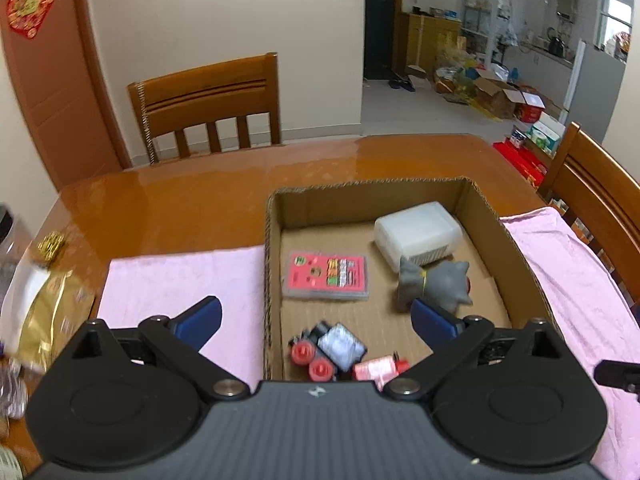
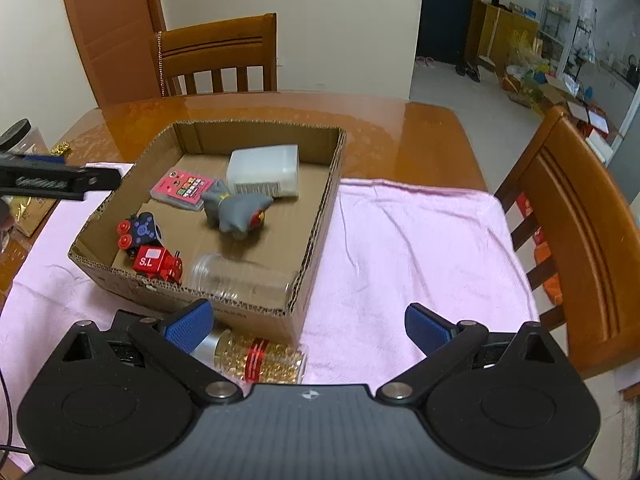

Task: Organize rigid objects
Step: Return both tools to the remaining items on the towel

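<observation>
Left wrist view: the left gripper [image 1: 316, 316] hangs spread wide with nothing between its pads, above the near end of the box [image 1: 272, 240], where the toy train [image 1: 326, 350] lies below it. Right wrist view: the right gripper [image 2: 308, 326] is likewise released over the pink cloth [image 2: 400, 232], its left pad just beside the bead bottle [image 2: 260, 356] lying outside the box's near wall. Farther in lie the grey figure [image 2: 236, 210], card case [image 2: 182, 188] and white tub [image 2: 264, 170].

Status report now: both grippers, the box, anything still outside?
Left gripper open above cardboard box, nothing held. Right gripper open, empty. Bottle of gold beads outside box, on pink cloth.
</observation>
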Available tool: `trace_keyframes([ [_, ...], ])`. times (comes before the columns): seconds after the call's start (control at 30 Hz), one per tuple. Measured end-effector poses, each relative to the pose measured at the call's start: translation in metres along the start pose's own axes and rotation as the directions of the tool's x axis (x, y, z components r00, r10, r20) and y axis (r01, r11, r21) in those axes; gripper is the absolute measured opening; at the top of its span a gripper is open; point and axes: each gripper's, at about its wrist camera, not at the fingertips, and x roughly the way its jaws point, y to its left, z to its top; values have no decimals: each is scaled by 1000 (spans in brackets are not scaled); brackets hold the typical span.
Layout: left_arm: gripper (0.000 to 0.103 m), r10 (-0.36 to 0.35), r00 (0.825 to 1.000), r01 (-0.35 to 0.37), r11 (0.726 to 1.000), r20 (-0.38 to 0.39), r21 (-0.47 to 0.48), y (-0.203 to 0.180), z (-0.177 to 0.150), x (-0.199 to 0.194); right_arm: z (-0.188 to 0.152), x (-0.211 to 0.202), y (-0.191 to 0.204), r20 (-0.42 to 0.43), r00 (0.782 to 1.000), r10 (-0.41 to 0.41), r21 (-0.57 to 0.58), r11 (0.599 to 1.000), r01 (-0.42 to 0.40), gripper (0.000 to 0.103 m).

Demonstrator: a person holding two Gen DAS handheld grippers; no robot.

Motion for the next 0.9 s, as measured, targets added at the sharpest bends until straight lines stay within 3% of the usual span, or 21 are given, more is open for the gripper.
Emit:
trace_keyframes([
  [0.13,101,47,999,-47,998,6,-35,1,-23,-11,-20,11,1,13,999,29,24,999,-29,103],
  [0.37,101,89,994,-94,993,-68,-76,0,-66,-13,-49,28,16,-14,999,34,10,999,-34,103],
  [0.57,101,79,988,-93,990,-131,-104,-1,-94,-8,-56,36,25,-10,1000,11,-26,1000,-12,103],
  [0.9,101,87,983,-103,990,-162,-97,3,-113,-9,-60,46,37,-9,1000,-10,-46,999,10,103],
])
